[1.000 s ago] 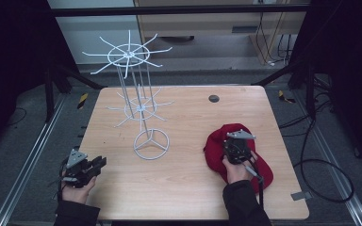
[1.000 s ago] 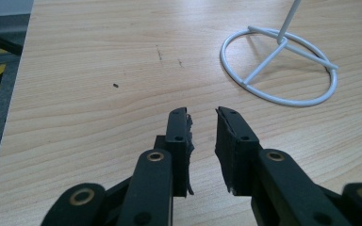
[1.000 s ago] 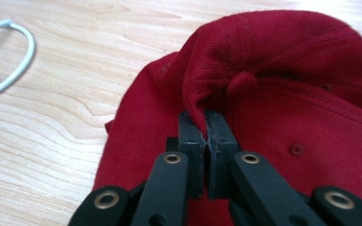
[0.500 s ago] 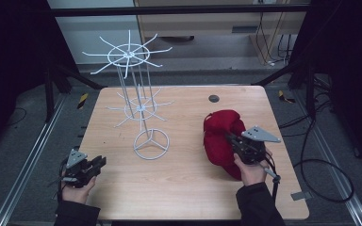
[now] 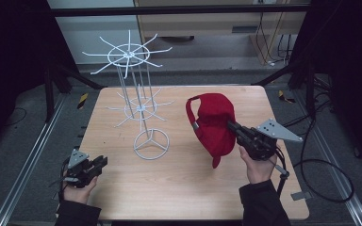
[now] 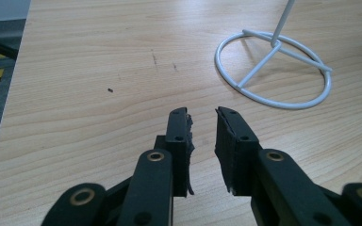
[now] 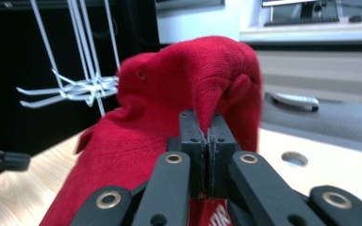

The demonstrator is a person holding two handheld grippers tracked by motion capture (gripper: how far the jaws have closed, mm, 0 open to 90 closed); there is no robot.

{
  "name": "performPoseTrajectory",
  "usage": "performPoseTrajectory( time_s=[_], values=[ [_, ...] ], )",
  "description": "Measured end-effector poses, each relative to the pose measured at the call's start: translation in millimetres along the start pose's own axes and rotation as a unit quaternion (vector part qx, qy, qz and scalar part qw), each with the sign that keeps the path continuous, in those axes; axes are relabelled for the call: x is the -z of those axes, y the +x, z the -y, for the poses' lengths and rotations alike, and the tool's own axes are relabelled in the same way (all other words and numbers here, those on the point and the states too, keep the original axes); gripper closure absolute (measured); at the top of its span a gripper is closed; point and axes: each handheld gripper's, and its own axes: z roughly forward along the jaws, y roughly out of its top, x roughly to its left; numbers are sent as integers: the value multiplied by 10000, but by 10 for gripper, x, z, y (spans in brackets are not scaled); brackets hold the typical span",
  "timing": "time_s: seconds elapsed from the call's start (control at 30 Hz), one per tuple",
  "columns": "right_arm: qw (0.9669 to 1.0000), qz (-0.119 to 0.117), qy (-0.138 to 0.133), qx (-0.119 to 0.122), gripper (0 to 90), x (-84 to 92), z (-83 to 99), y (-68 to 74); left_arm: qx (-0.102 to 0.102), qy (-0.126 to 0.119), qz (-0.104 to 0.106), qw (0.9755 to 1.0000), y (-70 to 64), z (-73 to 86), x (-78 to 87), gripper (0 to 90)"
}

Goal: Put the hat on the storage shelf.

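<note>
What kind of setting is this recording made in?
Probably a lab or workshop recording station: a wooden table in a dark metal frame, cables trailing on grey floor, a wire rack as prop.

The red cap is a soft fabric baseball cap with an adjustable strap across its rear opening. It is held clear of the tabletop, its crown upward and its brim hanging down toward the surface. The right hand-held gripper has its jaws pinched together on a fold of the cap's cloth. The white wire rack stands upright on a ring base, left of the cap and apart from it. It carries two tiers of radiating wire arms.
</note>
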Motion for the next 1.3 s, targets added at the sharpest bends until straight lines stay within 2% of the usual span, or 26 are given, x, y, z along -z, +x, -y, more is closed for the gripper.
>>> performPoseTrajectory(
  time_s=[0.3, 0.57, 1.03, 1.2, 1.27, 1.3],
  values=[
    [9989, -42, -436, 146, 882, 34, -318, 105, -28, -29, -4, 10000, -11, 1, 0, 758],
    [9963, -192, -800, 242, 882, 58, -661, 229, -31, -12, -34, 10000, -11, 13, -10, 747],
    [9900, -346, -1291, 443, 883, 50, -1117, 433, -50, 26, -45, 10000, -5, 19, -23, 726],
    [9864, -506, -1487, 476, 882, 63, -1262, 540, -52, 33, -49, 10000, -7, 19, -21, 724],
    [9860, -532, -1502, 488, 882, 66, -1282, 558, -51, 36, -48, 10000, -6, 19, -23, 723],
    [9846, -598, -1558, 525, 882, 69, -1336, 611, -54, 35, -43, 10000, -6, 19, -26, 722]
  ],
)
